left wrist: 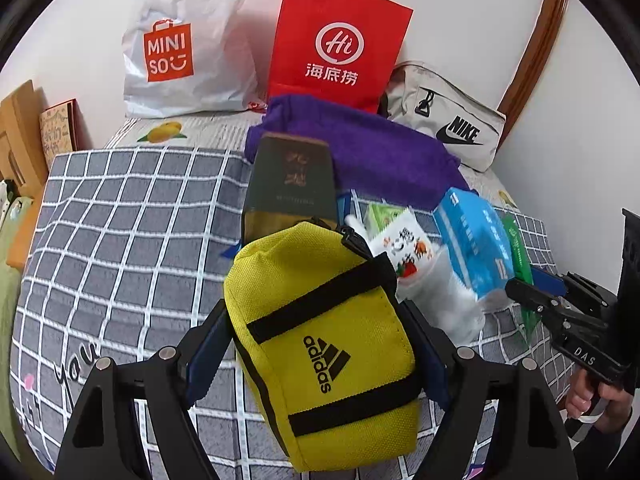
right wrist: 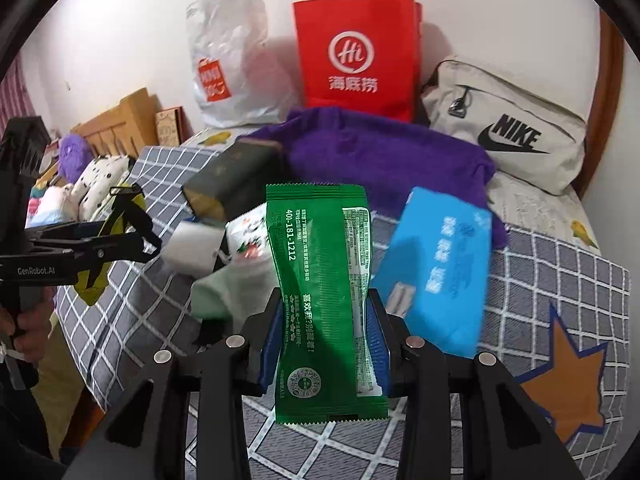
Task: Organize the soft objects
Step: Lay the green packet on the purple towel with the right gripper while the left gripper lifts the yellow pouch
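Note:
My left gripper (left wrist: 316, 316) is shut on a yellow Adidas pouch (left wrist: 320, 340) and holds it above the checked bedspread (left wrist: 120, 240). My right gripper (right wrist: 326, 304) is shut on a green wet-wipe packet (right wrist: 324, 300) that stands upright between the pads. A purple towel (left wrist: 360, 152) lies behind, also in the right wrist view (right wrist: 380, 156). A blue tissue pack (right wrist: 440, 268), a white patterned tissue pack (left wrist: 404, 248) and a dark green box (left wrist: 292, 184) lie in a loose pile ahead.
A white Miniso bag (left wrist: 180, 48), a red paper bag (left wrist: 340, 40) and a beige Nike bag (left wrist: 448, 120) lean against the back wall. Wooden boxes (left wrist: 20, 136) stand at the left. Soft toys (right wrist: 92, 184) lie beyond the bed's left edge.

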The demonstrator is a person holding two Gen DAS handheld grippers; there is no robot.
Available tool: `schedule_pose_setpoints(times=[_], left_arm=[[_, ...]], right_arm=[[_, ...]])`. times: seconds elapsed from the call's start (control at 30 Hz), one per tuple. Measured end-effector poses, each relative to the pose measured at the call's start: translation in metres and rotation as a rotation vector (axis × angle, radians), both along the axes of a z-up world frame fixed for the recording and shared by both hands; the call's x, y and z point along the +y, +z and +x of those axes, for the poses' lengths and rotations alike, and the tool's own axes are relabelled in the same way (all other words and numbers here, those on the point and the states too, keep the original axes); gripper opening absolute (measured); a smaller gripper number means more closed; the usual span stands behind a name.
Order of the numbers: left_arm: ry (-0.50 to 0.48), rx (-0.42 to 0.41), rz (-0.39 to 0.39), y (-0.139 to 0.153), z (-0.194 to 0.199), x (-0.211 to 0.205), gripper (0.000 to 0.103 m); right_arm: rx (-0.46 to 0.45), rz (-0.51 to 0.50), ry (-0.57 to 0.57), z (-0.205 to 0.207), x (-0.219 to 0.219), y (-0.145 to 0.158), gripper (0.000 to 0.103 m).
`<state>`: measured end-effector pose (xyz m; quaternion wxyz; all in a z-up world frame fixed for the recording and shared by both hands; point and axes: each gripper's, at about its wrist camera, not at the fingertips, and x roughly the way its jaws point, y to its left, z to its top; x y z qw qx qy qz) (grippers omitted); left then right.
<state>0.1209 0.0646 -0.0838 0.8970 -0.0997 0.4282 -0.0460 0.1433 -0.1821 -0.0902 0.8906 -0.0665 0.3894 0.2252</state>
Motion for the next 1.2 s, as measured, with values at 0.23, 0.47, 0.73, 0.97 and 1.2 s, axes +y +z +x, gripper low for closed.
schedule_pose_setpoints(times=[0.23,0.47,0.73,0.97,1.2], left_arm=[[-0.012,-0.018,0.001,0.016,0.019,0.001,0.081],[-0.017,-0.029,0.018,0.030,0.045,0.001,0.081],[0.007,-0.042,0.040,0.041,0.085,0.003,0.081],[0.014,-0.044,0.075,0.047,0.123,0.006,0.081],[0.009,-0.025,0.089,0.042,0.164,0.008,0.081]], right_arm=[[-0.013,0.019,-0.042,0.018,-0.010,0.015,0.038],[-0.003,0.029,-0.071,0.046,-0.019,0.025,0.038],[0.008,0.032,-0.114,0.090,-0.031,0.032,0.038],[0.030,0.046,-0.163,0.136,-0.040,0.035,0.038],[0.054,0.047,-0.186,0.178,-0.038,0.030,0.038]])
